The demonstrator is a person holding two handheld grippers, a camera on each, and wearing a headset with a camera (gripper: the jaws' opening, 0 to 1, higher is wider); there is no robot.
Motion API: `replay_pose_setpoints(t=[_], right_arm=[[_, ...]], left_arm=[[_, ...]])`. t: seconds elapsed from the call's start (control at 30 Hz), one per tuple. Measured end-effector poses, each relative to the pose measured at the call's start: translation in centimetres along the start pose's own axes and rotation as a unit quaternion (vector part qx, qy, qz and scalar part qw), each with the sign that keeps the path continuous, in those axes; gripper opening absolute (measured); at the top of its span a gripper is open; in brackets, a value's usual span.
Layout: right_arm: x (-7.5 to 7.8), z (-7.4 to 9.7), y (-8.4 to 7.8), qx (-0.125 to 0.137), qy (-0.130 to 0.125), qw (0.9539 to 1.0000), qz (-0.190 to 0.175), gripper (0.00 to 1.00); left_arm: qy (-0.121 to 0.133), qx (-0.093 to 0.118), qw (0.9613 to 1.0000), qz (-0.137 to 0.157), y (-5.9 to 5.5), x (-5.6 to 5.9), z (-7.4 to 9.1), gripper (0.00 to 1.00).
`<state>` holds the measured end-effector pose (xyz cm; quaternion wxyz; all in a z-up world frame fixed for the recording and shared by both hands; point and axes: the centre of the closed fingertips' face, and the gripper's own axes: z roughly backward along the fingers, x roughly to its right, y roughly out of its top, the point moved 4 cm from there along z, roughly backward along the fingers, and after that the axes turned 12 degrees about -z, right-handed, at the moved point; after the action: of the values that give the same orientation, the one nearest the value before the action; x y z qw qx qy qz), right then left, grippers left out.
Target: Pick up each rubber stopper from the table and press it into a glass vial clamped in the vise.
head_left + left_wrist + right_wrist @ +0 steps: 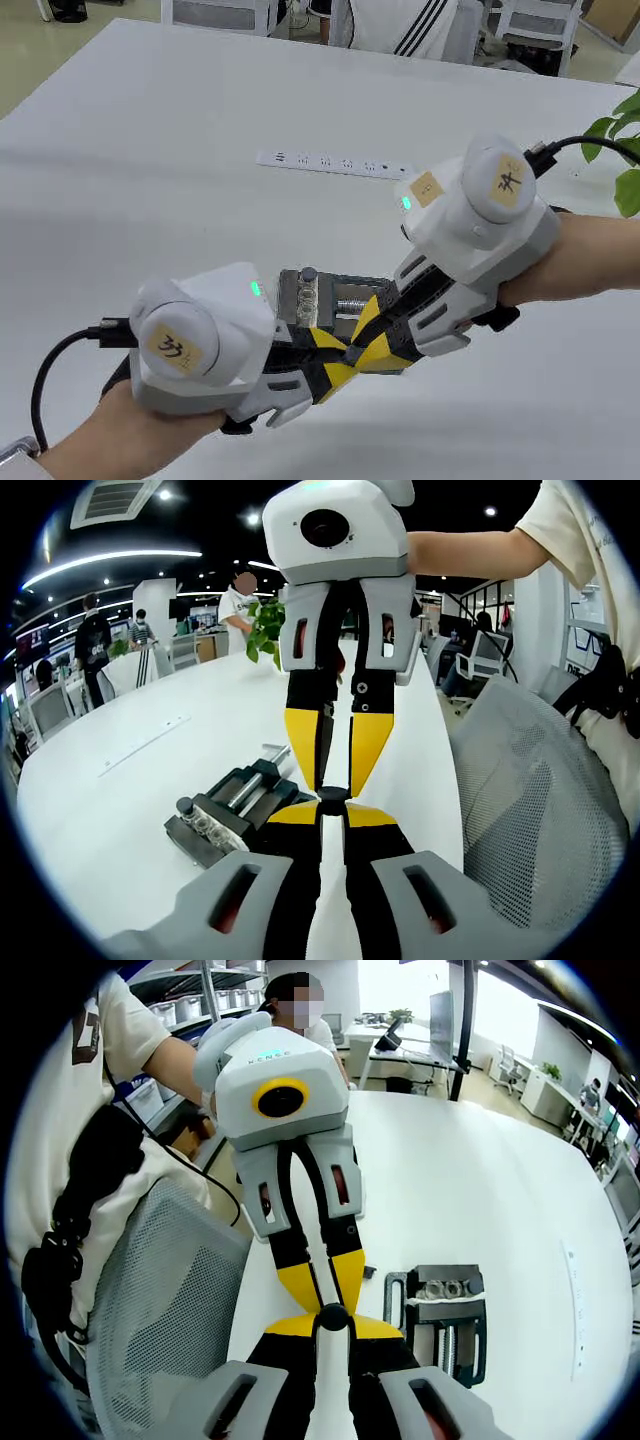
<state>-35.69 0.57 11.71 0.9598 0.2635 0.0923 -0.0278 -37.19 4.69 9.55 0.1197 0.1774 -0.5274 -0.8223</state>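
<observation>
Jaws of your left gripper and your right gripper meet tip to tip. Each yellow-tipped pair is pressed nearly together, and both pinch one small dark rubber stopper between them. You hold that stopper above the white table, near the vise but apart from it. The vise clamps a row of glass vials; the far-end vial carries a grey cap-like stopper, and a white power strip lies well beyond.
</observation>
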Motion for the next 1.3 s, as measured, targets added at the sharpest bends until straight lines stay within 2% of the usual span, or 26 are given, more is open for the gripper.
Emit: replay_pose_setpoints(t=[0.2,0.37,0.4,0.47,0.53,0.63,0.7,0.77,0.9,0.93,1.0,1.1,1.17,1.3], right_arm=[[0.2,-0.2,-0.1,-0.005,-0.001,1.0,-0.002,0.07],[0.4,-0.3,0.0,-0.007,-0.005,1.0,-0.001,0.07],[0.5,-0.3,0.1,-0.006,-0.006,1.0,-0.002,0.07],[0.6,-0.3,0.1,-0.006,-0.007,1.0,-0.003,0.07],[0.6,-0.4,0.0,-0.009,-0.006,0.9999,-0.003,0.07],[0.5,-0.5,0.0,-0.012,-0.005,0.9999,-0.001,0.07],[0.5,-0.6,0.0,-0.013,-0.003,0.9999,-0.002,0.07],[0.6,-0.7,-0.1,-0.015,-0.003,0.9999,0.0,0.07],[0.7,-0.8,0.0,-0.017,-0.005,0.9998,0.006,0.07],[0.8,-0.8,0.0,-0.018,-0.006,0.9998,0.006,0.07],[1.0,-0.9,0.1,-0.018,-0.008,0.9998,0.008,0.07],[1.2,-1.0,0.2,-0.02,-0.009,0.9997,0.013,0.07],[1.3,-1.1,0.2,-0.022,-0.01,0.9995,0.019,0.07],[2.0,-1.2,0.2,-0.028,-0.014,0.9992,0.025,0.06]], left_arm=[[-0.001,0.008,1.0,0.002,0.1,-0.1,0.0,0.08],[0.016,-0.002,0.9999,0.005,-0.4,-0.6,0.1,0.26],[0.026,-0.006,0.9996,0.003,-0.6,-0.9,0.2,0.3],[0.047,-0.026,0.9986,0.003,-1.4,-1.4,0.4,0.44],[0.056,-0.023,0.9982,0.004,-1.5,-1.6,0.6,0.55],[0.072,-0.028,0.9967,0.024,-2.3,-2.2,1.1,0.65],[0.08,-0.031,0.996,0.028,-2.8,-2.6,1.4,0.7],[0.094,-0.038,0.9941,0.039,-3.4,-2.9,1.8,0.74],[0.118,-0.037,0.9905,0.061,-4.2,-3.4,2.7,0.85],[0.121,-0.036,0.9901,0.061,-4.3,-3.5,2.8,0.91],[0.138,-0.04,0.987,0.073,-4.9,-3.9,3.2,0.99],[0.142,-0.039,0.9856,0.084,-5.7,-4.2,3.8,0.99],[0.145,-0.046,0.9846,0.087,-5.7,-4.1,4.0,0.99],[0.152,-0.046,0.9828,0.094,-6.3,-4.3,4.6,0.99]])
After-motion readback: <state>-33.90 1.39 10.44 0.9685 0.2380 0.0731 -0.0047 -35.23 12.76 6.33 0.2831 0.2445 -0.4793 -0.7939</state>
